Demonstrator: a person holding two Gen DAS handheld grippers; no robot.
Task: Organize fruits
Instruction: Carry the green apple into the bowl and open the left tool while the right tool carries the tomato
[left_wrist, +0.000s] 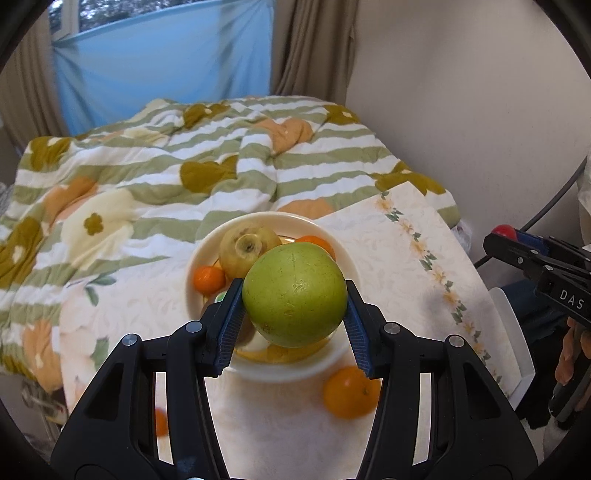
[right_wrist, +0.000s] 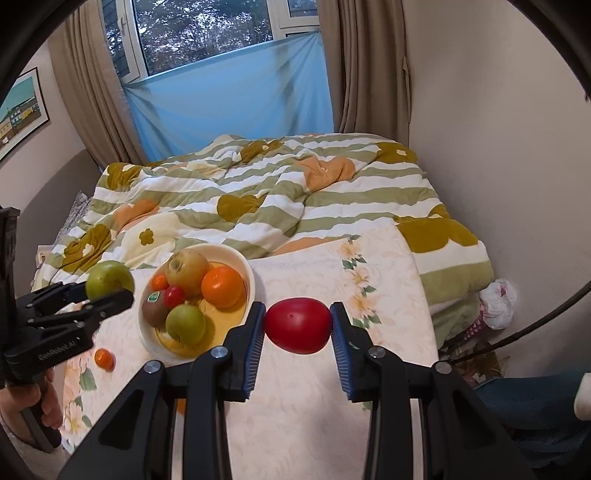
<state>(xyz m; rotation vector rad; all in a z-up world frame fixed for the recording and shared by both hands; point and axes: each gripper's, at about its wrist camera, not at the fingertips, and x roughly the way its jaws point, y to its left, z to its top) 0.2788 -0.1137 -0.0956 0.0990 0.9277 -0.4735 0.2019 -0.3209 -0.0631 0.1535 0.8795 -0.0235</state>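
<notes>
The chief risk is crowding: the bowl is already piled with a yellowish apple, an orange, a kiwi, a smaller green apple and small red and orange fruits, so anything round dropped on that heap could roll over the rim onto the flowered cloth, or knock a neighbour out. A second hazard is the two tools meeting over the same bowl, since both appear aimed at it. The left gripper is clenched on a large green apple, blue pads pressing its sides at 9 and 3 o'clock; the fruit fills the gap between the jaws and hangs just above the near half of the bowl, hiding part of its contents. Its skin looks smooth, so a pinch this narrow could let it twist out. The right gripper grasps a red fruit, probably a tomato or plum, lengthwise between its jaws, held over bare cloth at about 3 o'clock from the bowl and clear of its rim. Squeezing such soft flesh too hard could bruise it. One loose orange lies on the cloth at 5 o'clock from the bowl in the left view, and a smaller one at 7 o'clock in the right view.
</notes>
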